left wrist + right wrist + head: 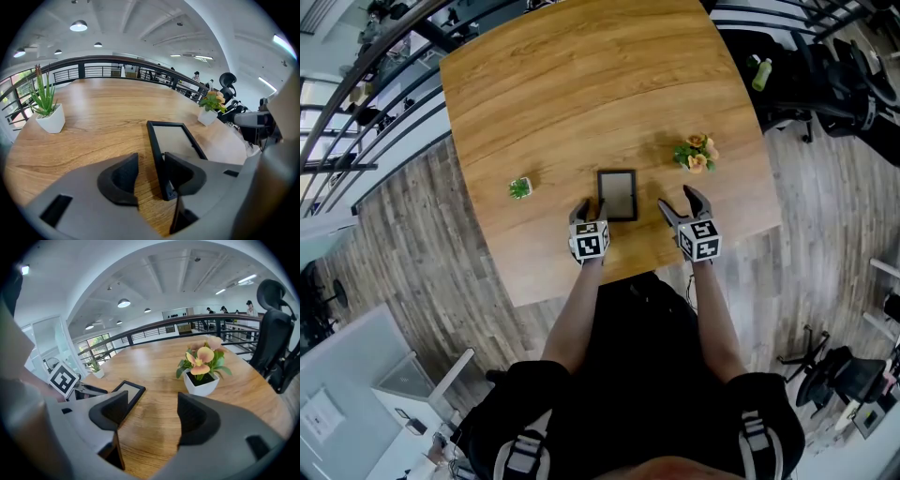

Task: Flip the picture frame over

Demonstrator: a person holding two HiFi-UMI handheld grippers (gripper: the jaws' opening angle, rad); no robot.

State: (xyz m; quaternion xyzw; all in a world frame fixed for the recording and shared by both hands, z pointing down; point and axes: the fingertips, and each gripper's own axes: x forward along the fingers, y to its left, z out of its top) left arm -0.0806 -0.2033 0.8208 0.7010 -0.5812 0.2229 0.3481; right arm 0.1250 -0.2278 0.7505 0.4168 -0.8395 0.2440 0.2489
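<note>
- One picture frame (pixel 618 195), black-edged with a pale panel facing up, lies flat on the wooden table (pixel 581 94), at the lower middle of the head view.
- Its long axis runs up and down that view, one short end toward the person and the other toward the far side of the table.
- One left gripper (pixel 589 210) sits at the frame's lower-left corner. In the left gripper view its jaws stand apart, with the frame's left rail (pixel 157 154) between them, close against the right-hand jaw and not clamped.
- One right gripper (pixel 680 206) sits just right of the frame's lower-right corner, apart from it. In the right gripper view its jaws stand wide, with only bare tabletop between them and the frame (pixel 127 392) off to the left.
- One small green plant (pixel 520 188) stands left of the frame, well apart.
- One flowering plant (pixel 696 154) in a white pot stands at the upper right of the frame, near the table's right edge.
</note>
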